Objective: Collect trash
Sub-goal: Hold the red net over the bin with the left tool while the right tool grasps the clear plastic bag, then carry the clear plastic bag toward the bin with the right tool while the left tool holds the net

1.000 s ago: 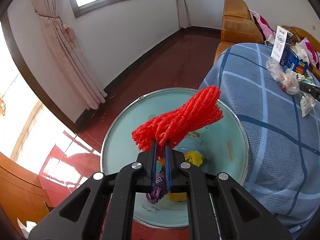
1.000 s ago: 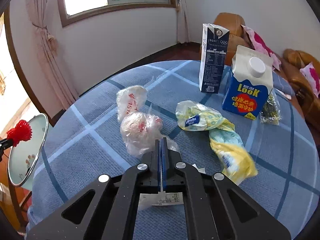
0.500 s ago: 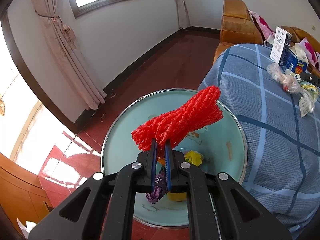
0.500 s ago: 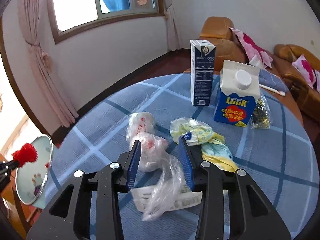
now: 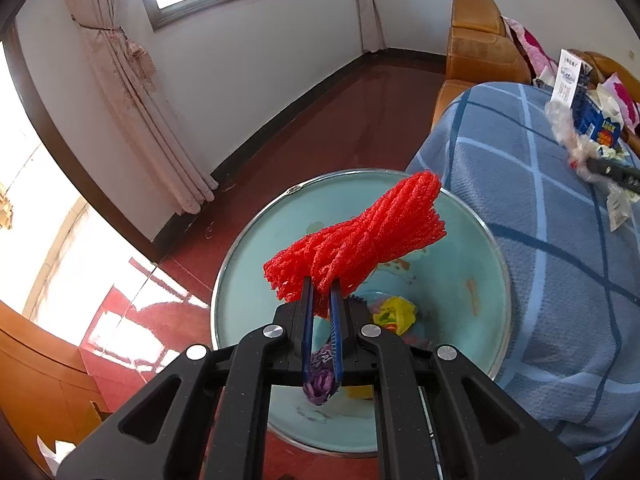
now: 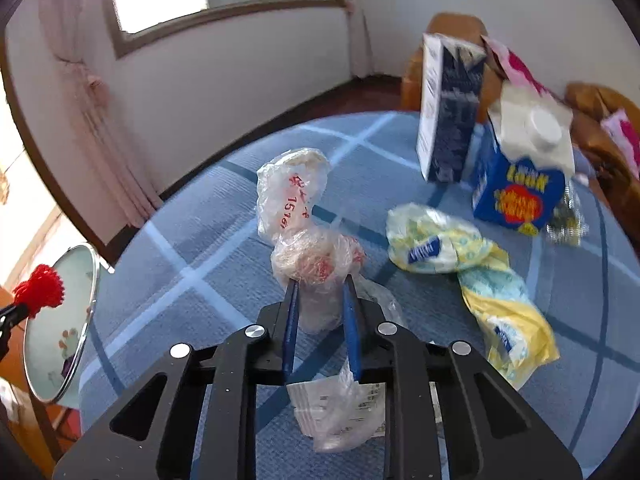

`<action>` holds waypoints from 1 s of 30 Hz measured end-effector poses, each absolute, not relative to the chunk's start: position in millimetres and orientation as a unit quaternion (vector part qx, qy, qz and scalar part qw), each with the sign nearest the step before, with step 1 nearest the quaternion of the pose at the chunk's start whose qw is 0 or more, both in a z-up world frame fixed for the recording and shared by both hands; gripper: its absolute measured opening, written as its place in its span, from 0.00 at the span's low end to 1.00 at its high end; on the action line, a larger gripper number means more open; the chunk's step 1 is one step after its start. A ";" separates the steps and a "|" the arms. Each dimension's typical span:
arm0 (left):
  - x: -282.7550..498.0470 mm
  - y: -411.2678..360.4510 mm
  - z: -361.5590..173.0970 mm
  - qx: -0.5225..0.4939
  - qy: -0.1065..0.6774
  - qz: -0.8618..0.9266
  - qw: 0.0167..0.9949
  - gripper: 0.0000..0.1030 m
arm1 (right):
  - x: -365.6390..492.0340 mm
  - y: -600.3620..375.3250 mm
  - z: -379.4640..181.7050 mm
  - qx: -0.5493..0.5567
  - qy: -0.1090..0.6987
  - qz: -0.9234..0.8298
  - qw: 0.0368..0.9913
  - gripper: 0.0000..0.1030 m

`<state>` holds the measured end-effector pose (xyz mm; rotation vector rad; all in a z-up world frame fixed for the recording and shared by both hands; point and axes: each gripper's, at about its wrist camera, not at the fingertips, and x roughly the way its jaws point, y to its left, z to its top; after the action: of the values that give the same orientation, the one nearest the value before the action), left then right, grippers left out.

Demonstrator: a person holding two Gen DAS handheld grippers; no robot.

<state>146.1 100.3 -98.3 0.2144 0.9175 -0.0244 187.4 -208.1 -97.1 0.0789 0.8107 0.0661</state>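
desk [image 6: 192, 280], round and draped in a blue cloth crossed by pale and dark stripes, is seen filling most of the right wrist view. just beside its edge a pale green trash bin [image 5: 476, 272] with a metal rim is stood on the red floor; crumpled yellow and purple scraps are seen lying in its bottom.

toward the far side of the desk a tall dark blue carton [image 6: 448, 112] is stood upright, and just beside it a blue carton with a white top and round cap [image 6: 524, 164]. nearer, a crumpled yellow and white wrapper [image 6: 472, 268] is spread flat on the cloth. a white plastic bag with red print [image 6: 292, 196] is seen to its left, touching a clear plastic bag with red contents [image 6: 316, 264].

the left hand-held gripper [image 5: 320, 300] is held above the open bin, its jaws closed almost fully on a red foam fruit net [image 5: 356, 244], which is pinched near one end and sticks out over the bin mouth.

the right hand-held gripper [image 6: 320, 300] is held over the desk with the clear bag between its blue pads; its jaws have just been closing and stand partly apart, the bag's loose film bulging between them and touching both pads. under the gripper a printed paper slip [image 6: 340, 396] lies on the cloth, partly covered by the bag's tail.
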 end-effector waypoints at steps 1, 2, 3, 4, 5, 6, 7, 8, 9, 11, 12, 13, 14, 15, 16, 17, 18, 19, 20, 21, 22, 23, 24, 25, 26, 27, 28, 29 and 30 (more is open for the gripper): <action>145.2 102.2 -99.2 0.105 0.442 -0.010 0.891 0.07 | 185.0 -204.6 -94.1 0.034 0.388 0.045 0.920 0.20; 144.1 103.1 -99.8 0.110 0.441 -0.004 0.891 0.07 | 181.7 -197.9 -89.4 0.021 0.378 0.055 0.924 0.20; 143.1 103.7 -100.1 0.116 0.440 0.001 0.891 0.07 | 179.5 -193.6 -85.8 0.012 0.372 0.063 0.926 0.20; 141.8 105.8 -100.5 0.118 0.440 0.004 0.890 0.07 | 178.0 -187.6 -83.5 0.006 0.367 0.079 0.927 0.20; 140.6 108.0 -100.7 0.117 0.441 0.005 0.890 0.07 | 175.6 -179.8 -80.8 -0.003 0.362 0.096 0.927 0.20; 139.6 109.8 -101.1 0.116 0.442 0.006 0.890 0.07 | 174.1 -174.2 -79.7 -0.014 0.358 0.101 0.928 0.20; 138.8 111.2 -101.4 0.116 0.442 0.007 0.889 0.07 | 172.3 -167.4 -79.0 -0.024 0.356 0.109 0.928 0.20; 138.5 112.5 -101.7 0.115 0.443 0.007 0.889 0.07 | 170.5 -161.0 -79.1 -0.030 0.355 0.120 0.926 0.20; 138.3 113.2 -101.9 0.114 0.444 0.006 0.889 0.07 | 169.4 -156.7 -79.6 -0.035 0.356 0.126 0.925 0.21; 137.9 113.4 -101.8 0.114 0.444 0.004 0.889 0.07 | 165.4 -142.5 -83.6 -0.065 0.366 0.152 0.916 0.22; 137.7 113.5 -101.6 0.113 0.443 0.003 0.889 0.07 | 164.5 -137.9 -86.6 -0.085 0.373 0.159 0.910 0.22; 137.6 113.6 -101.2 0.112 0.443 0.002 0.890 0.07 | 161.7 -130.1 -91.1 -0.111 0.378 0.153 0.906 0.26; 137.7 113.8 -101.1 0.111 0.442 0.001 0.890 0.07 | 159.1 -126.8 -93.6 -0.127 0.378 0.142 0.906 0.30; 138.1 114.1 -101.2 0.110 0.443 0.000 0.890 0.07 | 158.1 -130.8 -93.8 -0.115 0.379 0.145 0.907 0.34; 138.5 114.4 -101.4 0.110 0.443 0.000 0.890 0.07 | 157.1 -138.7 -93.1 -0.089 0.381 0.153 0.907 0.46; 138.3 114.6 -101.8 0.109 0.443 -0.001 0.890 0.07 | 156.3 -145.1 -91.0 -0.065 0.381 0.157 0.909 0.48; 138.4 115.2 -101.8 0.109 0.443 -0.001 0.890 0.07 | 155.6 -154.5 -87.3 -0.045 0.381 0.156 0.910 0.48; 138.5 115.8 -101.3 0.108 0.443 -0.001 0.890 0.07 | 152.9 -160.5 -83.3 -0.026 0.381 0.152 0.912 0.48; 138.4 116.5 -101.2 0.108 0.443 0.000 0.890 0.07 | 150.1 -168.5 -78.2 0.000 0.378 0.143 0.915 0.48; 138.4 116.8 -101.4 0.108 0.442 0.000 0.890 0.07 | 148.7 -173.4 -74.9 0.019 0.376 0.132 0.917 0.48; 138.1 116.8 -101.3 0.107 0.442 0.000 0.891 0.07 | 147.1 -177.8 -70.9 0.043 0.373 0.110 0.920 0.48; 138.3 116.8 -101.4 0.106 0.442 0.001 0.891 0.07 | 145.4 -185.5 -66.6 0.072 0.370 0.085 0.922 0.48; 138.3 116.0 -101.2 0.106 0.442 0.001 0.891 0.07 | 142.8 -198.8 -64.2 0.122 0.367 0.057 0.920 0.48; 138.2 115.5 -101.0 0.107 0.442 0.001 0.891 0.07 | 142.3 -204.6 -65.4 0.145 0.368 0.048 0.917 0.43; 138.3 114.9 -100.8 0.107 0.441 0.001 0.891 0.07 | 142.5 -208.3 -67.8 0.171 0.374 0.037 0.911 0.35; 138.2 114.1 -100.7 0.107 0.440 0.002 0.891 0.07 | 142.1 -209.8 -69.1 0.184 0.375 0.032 0.908 0.35; 138.1 113.2 -100.7 0.107 0.440 0.003 0.892 0.07 | 142.9 -207.5 -71.2 0.193 0.377 0.027 0.905 0.35; 137.8 111.8 -100.9 0.108 0.440 0.003 0.892 0.07 | 144.6 -200.5 -74.0 0.199 0.382 0.025 0.902 0.35; 137.7 110.6 -101.5 0.109 0.439 0.003 0.892 0.07 | 145.3 -195.0 -74.4 0.199 0.383 0.021 0.902 0.35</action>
<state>137.7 110.6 -101.5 0.2255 0.9121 0.0069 145.3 -195.0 -74.4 0.4118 0.7932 0.0436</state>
